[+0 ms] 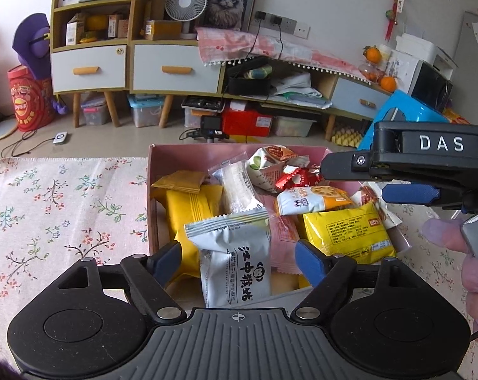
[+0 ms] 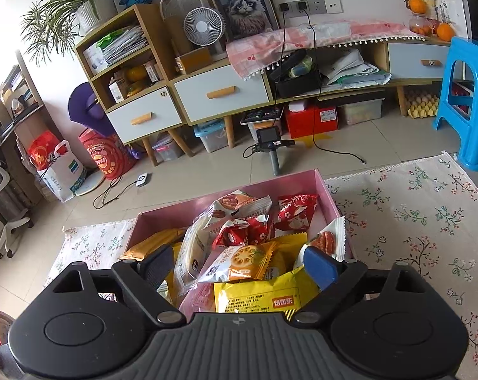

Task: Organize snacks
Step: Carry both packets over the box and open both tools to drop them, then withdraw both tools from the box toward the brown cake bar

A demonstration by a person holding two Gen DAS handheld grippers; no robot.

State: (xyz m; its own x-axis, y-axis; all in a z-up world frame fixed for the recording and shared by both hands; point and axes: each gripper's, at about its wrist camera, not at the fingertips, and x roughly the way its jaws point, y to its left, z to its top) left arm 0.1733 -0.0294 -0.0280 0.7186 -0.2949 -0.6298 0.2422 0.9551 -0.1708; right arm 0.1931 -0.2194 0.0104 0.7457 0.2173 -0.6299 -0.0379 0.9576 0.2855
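A pink box (image 1: 207,151) on a floral cloth holds several snack packets. In the left wrist view my left gripper (image 1: 239,261) hangs open over the box's near edge. A white packet with a monkey logo (image 1: 235,259) stands between its fingers, clear of both pads. Beside it lie a yellow packet (image 1: 346,234) and an orange pouch (image 1: 191,209). My right gripper (image 1: 354,179) reaches in from the right over the box. In the right wrist view the right gripper (image 2: 240,266) is open above an orange biscuit packet (image 2: 239,262) and the yellow packet (image 2: 261,297), gripping nothing.
The floral cloth (image 1: 64,209) spreads left and right of the box (image 2: 413,221). A hand (image 1: 444,237) holds the right gripper. On the tiled floor beyond stand a small camera on a stand (image 2: 270,141), cables, a blue stool (image 2: 467,95) and low cabinets (image 1: 175,66).
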